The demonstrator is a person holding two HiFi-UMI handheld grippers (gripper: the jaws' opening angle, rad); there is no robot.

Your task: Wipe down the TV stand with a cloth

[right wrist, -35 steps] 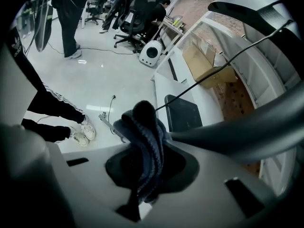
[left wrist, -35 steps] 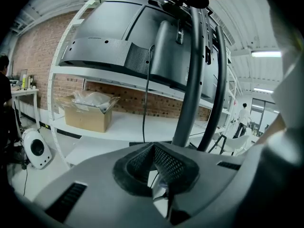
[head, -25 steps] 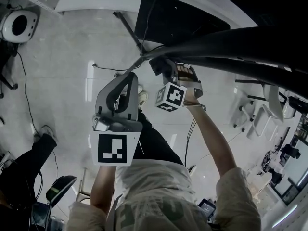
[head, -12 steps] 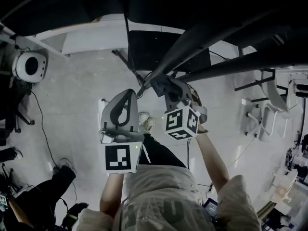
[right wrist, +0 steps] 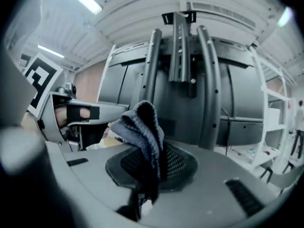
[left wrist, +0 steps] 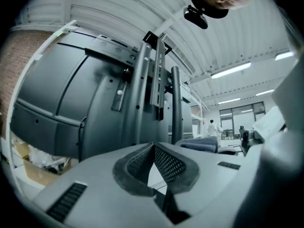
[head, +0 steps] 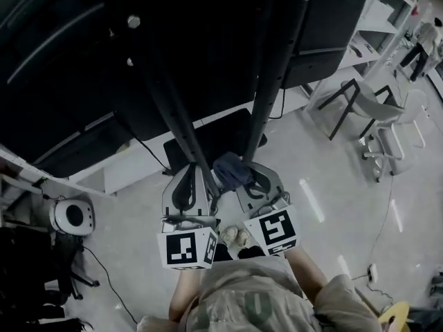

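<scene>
**Kid:** What is your right gripper [right wrist: 151, 161] holding?

**Friend:** Its jaws are pinching the cloth [right wrist: 140, 122]. The cloth is dark blue and fuzzy. A bunched-up lump of it sticks up above the jaws, and a bit hangs down below them.

**Kid:** And your left gripper [left wrist: 154, 148]?

**Friend:** Its jaws are pressed together, and there is nothing between them. (There is a small gap lower down, but the tips meet.)

**Kid:** Where is the cloth next to the TV stand [right wrist: 212, 89]?

**Friend:** You hold both grippers up, side by side and near each other, pointing at the stand. The stand has two dark poles that run up the back of the big dark TV [left wrist: 61, 89]. In the head view, the cloth sits just between the low ends of those two poles. It is very near them, but I cannot tell if it touches one.

**Kid:** What is under you?

**Friend:** A pale, shiny floor [head: 332, 199]. Your shoes [head: 235, 238] show between the two grippers. A gray chair [head: 377, 106] stands off to your right, well apart from the stand. A round white machine [head: 73, 216] sits on the floor to your left.
</scene>
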